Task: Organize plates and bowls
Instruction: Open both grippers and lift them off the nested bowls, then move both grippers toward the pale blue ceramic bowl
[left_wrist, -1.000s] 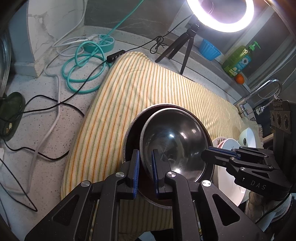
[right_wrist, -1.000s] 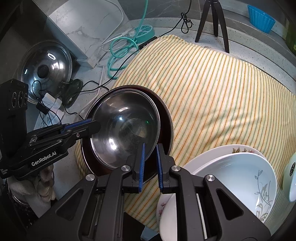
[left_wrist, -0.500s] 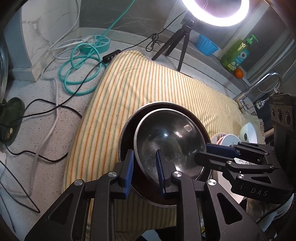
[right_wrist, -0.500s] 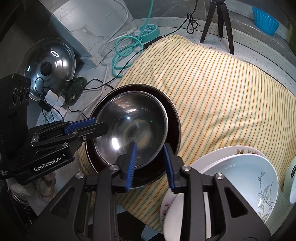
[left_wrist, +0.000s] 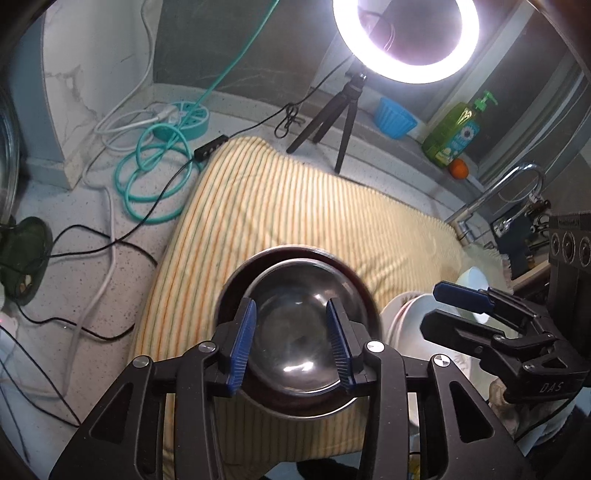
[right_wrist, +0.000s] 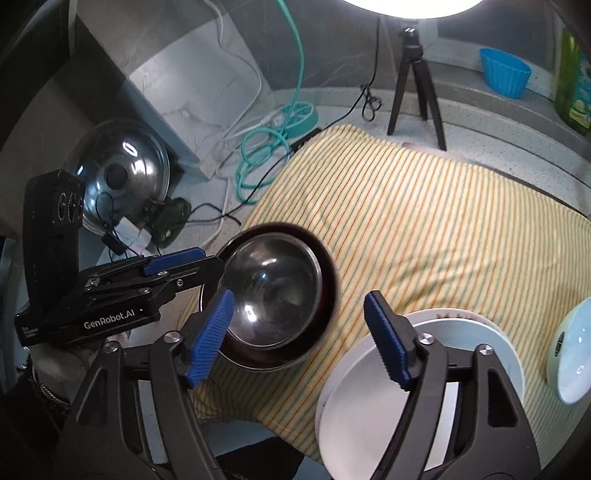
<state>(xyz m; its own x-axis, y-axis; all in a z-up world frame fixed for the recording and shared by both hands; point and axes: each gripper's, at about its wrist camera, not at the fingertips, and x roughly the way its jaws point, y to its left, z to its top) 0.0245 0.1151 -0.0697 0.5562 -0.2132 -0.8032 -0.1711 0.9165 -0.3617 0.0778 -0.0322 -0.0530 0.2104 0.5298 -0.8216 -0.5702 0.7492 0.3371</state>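
Observation:
A steel bowl (left_wrist: 295, 325) (right_wrist: 273, 291) sits nested inside a wider dark bowl (left_wrist: 231, 291) (right_wrist: 330, 277) at the near left corner of the striped cloth (left_wrist: 295, 206). My left gripper (left_wrist: 290, 345) hovers just above the steel bowl, its jaws opening, the pads clear of the rim. From the right, my right gripper (right_wrist: 299, 332) also hangs above the stack, jaws opening wide and nothing between them. Each gripper shows in the other's view: the right gripper (left_wrist: 434, 308), the left gripper (right_wrist: 210, 262). A white bowl (right_wrist: 406, 387) on a white plate lies to the right.
A small pale bowl (right_wrist: 570, 354) lies at the cloth's right edge. Behind the cloth stand a ring-light tripod (left_wrist: 343, 110), a blue cup (left_wrist: 395, 118) and a green soap bottle (left_wrist: 454, 133). Cables (left_wrist: 155, 177) and a pot lid (right_wrist: 122, 177) lie left; a faucet (left_wrist: 509, 184) right.
Both grippers were shut on the steel bowl's rim; they have let go, opened and risen. The steel bowl now rests inside the dark bowl.

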